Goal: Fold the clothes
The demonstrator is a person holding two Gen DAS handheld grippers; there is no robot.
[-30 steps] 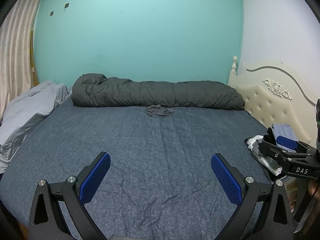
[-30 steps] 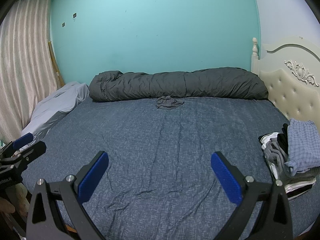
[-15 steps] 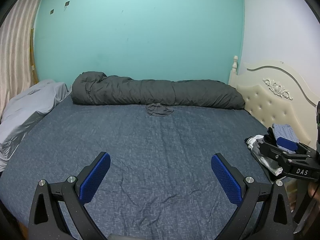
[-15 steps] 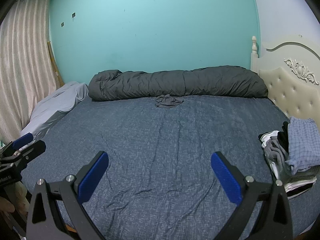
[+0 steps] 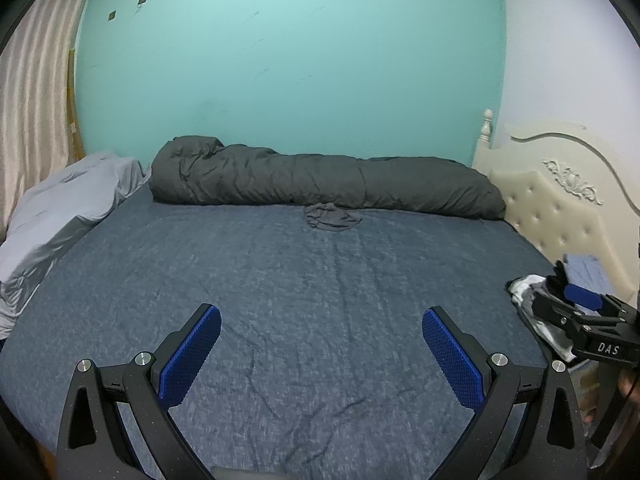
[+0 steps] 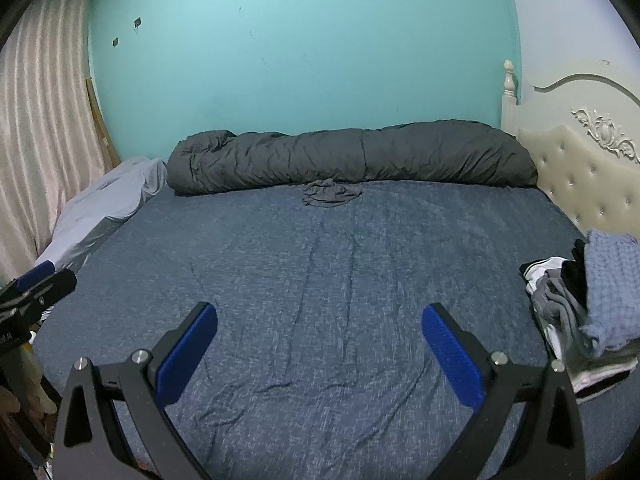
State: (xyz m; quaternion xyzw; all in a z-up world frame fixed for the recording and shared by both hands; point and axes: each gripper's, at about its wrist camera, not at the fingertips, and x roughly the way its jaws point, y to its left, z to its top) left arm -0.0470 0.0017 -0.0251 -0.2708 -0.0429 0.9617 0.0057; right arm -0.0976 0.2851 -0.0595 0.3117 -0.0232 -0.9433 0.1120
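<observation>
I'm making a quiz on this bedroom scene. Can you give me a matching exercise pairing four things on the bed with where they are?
Things:
1. duvet
2. small grey garment
3. clothes pile
4. pale sheet

Places:
A. right edge of the bed, near the headboard
B. left side, by the curtain
C. rolled along the far edge, against the teal wall
D. mid-bed, just in front of the duvet

Pairs: 1-C, 2-D, 3-A, 4-B
</observation>
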